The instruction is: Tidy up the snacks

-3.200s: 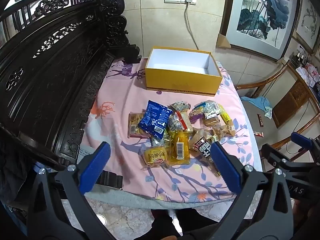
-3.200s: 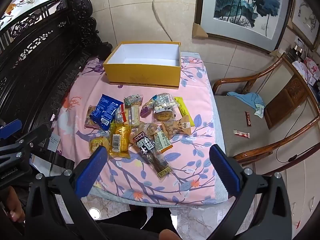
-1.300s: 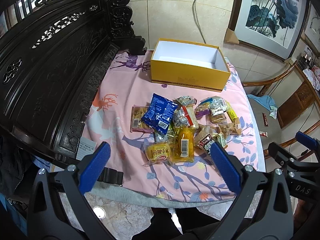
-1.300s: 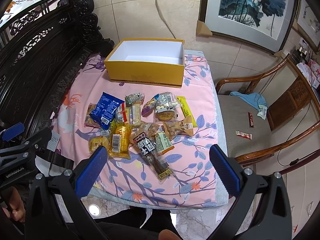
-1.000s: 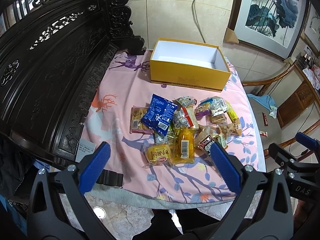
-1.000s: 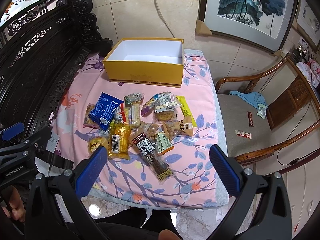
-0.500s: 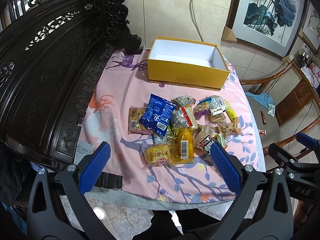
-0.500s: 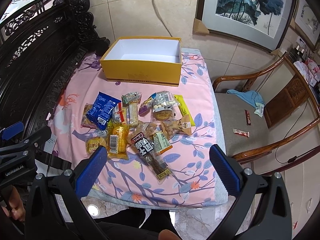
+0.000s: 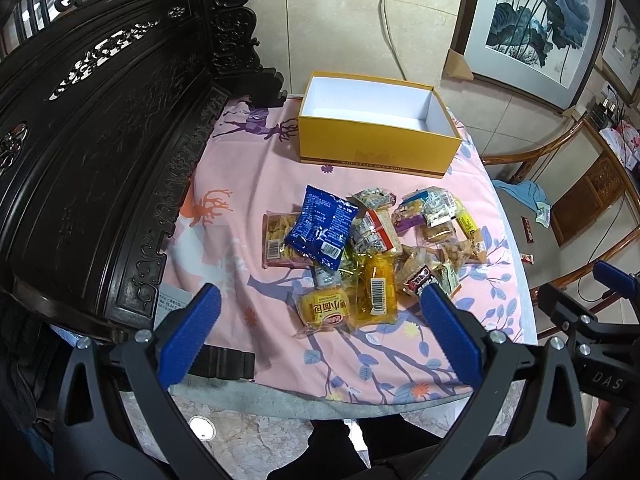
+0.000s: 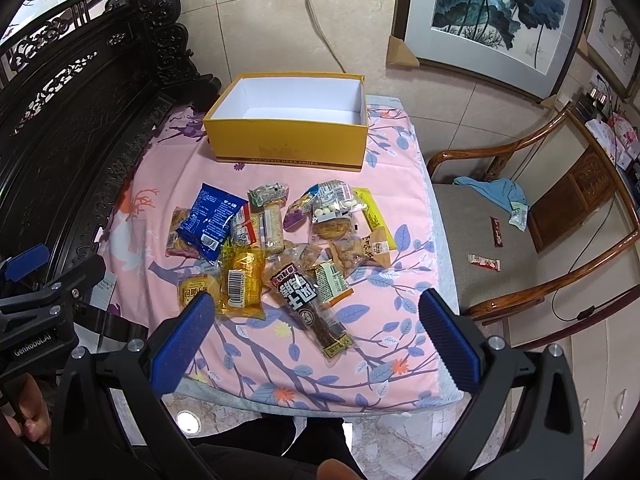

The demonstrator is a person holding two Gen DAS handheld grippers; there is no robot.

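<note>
Two grippers hang above the near edge of a table spread with a pink floral cloth (image 9: 224,240), and neither holds anything. Farthest left stands a dark carved wooden bench back (image 9: 100,140), close against the cloth's left edge. Next comes the left gripper (image 9: 320,320), its blue-padded jaws spread wide with only air between them. Beyond it lies the heap of snacks (image 9: 372,240) in the middle of the cloth: a blue packet (image 9: 322,226) resting partly on a clear pack of biscuits (image 9: 276,236), a small yellow cake packet (image 9: 324,308) touching a yellow barcoded packet (image 9: 376,290), and farther right a long dark bar with white lettering (image 10: 306,300) lying at a slant. Behind the heap, apart from it, a yellow box (image 9: 376,154) sits open with a white inside that holds no snacks. The right gripper (image 10: 320,318) likewise has its jaws wide apart over the cloth's near edge. At far right a wooden armchair (image 10: 516,240) stands beside the table, with a blue rag (image 10: 494,190) and a few small wrappers on its seat.
</note>
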